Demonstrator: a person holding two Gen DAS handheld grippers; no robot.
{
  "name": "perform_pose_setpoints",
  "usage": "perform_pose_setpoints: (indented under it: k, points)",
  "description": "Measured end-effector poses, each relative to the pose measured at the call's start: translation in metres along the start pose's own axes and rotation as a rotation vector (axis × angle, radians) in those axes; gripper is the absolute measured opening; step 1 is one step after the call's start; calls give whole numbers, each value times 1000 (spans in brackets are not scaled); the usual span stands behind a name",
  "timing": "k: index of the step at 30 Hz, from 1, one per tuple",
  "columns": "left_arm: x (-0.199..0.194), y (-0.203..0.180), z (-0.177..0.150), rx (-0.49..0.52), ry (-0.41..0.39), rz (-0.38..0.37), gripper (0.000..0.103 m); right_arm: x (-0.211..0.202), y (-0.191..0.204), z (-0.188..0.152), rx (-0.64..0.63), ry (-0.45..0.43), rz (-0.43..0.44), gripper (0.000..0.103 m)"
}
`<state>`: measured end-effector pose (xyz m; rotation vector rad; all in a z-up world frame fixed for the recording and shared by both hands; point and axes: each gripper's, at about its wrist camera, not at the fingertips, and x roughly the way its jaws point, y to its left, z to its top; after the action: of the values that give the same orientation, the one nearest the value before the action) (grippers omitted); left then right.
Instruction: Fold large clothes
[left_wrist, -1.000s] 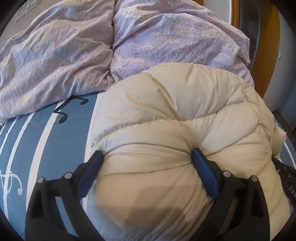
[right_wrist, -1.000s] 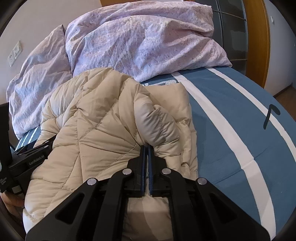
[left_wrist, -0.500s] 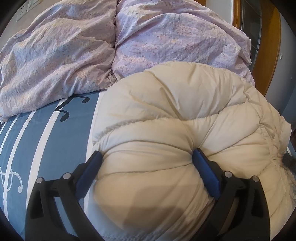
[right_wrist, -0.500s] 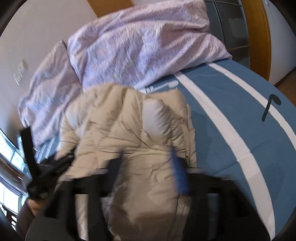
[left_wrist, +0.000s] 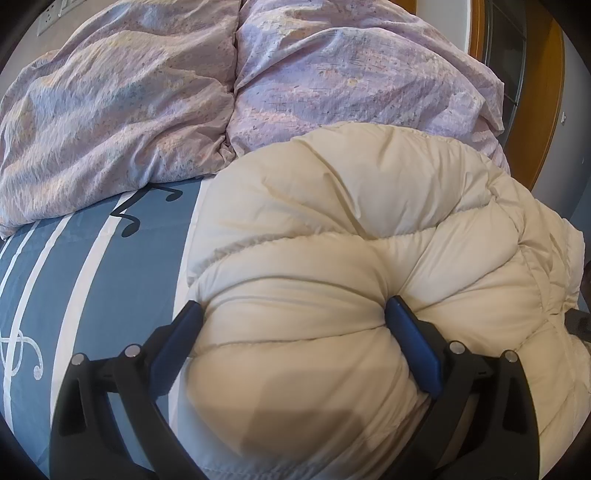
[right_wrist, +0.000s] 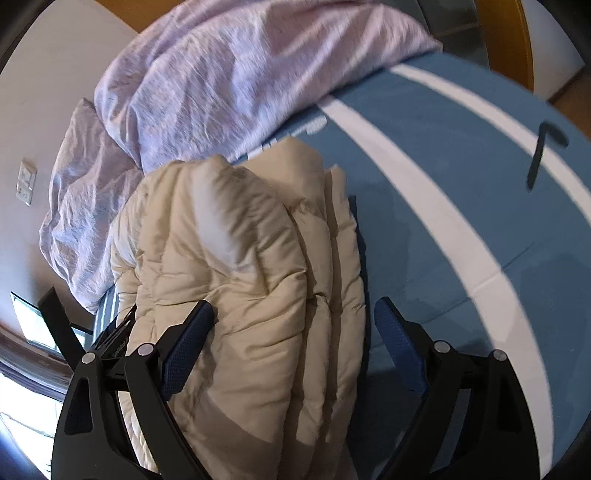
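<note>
Blue striped bed (left_wrist: 92, 280) carries our puffy cream jacket (left_wrist: 332, 240) near the pillows (left_wrist: 129, 92); left tongs (left_wrist: 291, 325) squeeze its bulk, right tongs (right_wrist: 291, 325), just opened, straddle its edge. We should press the air out before regripping

- The jacket (left_wrist: 332, 258) lies folded on the bed (left_wrist: 92, 295).
- Behind the jacket, two pillows (left_wrist: 129, 110) sit side by side, touching its far edge.
- The left gripper (left_wrist: 295, 321) straddles the jacket's near end.
- The right gripper (right_wrist: 291, 317) is at the jacket's right edge.
</note>
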<state>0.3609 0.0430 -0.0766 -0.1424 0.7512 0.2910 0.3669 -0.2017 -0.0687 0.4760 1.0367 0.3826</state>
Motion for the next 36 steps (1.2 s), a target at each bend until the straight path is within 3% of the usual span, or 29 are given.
perform_pose_setpoints:
  k: [4, 8, 12, 13, 15, 18, 21, 29, 36]
  points:
    - [0, 1, 0, -4, 1, -2, 99, 8, -1, 2, 15, 25, 22, 90]
    - [0, 2, -1, -14, 3, -2, 99, 17, -11, 4, 66, 62, 99, 89]
    - [-2, 4, -2, -30, 1, 2, 99, 27, -15, 4, 122, 120, 203, 67]
    - [-4, 5, -2, -35, 0, 7, 99, 28, -15, 4, 118, 119, 210, 65]
    - [-8, 8, 0, -49, 1, 1, 98, 27, -15, 3, 119, 121, 226, 50]
    - [-24, 21, 3, -71, 5, -58, 97, 24, -15, 4, 113, 113, 237, 37]
    - [-42, 39, 6, -91, 3, -100, 97, 24, -12, 6, 107, 109, 236, 32]
    - [-49, 94, -8, -265, 121, -297, 95, 28, -6, 10, 96, 100, 239, 28]
    - [-24, 102, -19, -411, 210, -467, 82, 29, -6, 11, 109, 108, 256, 28]
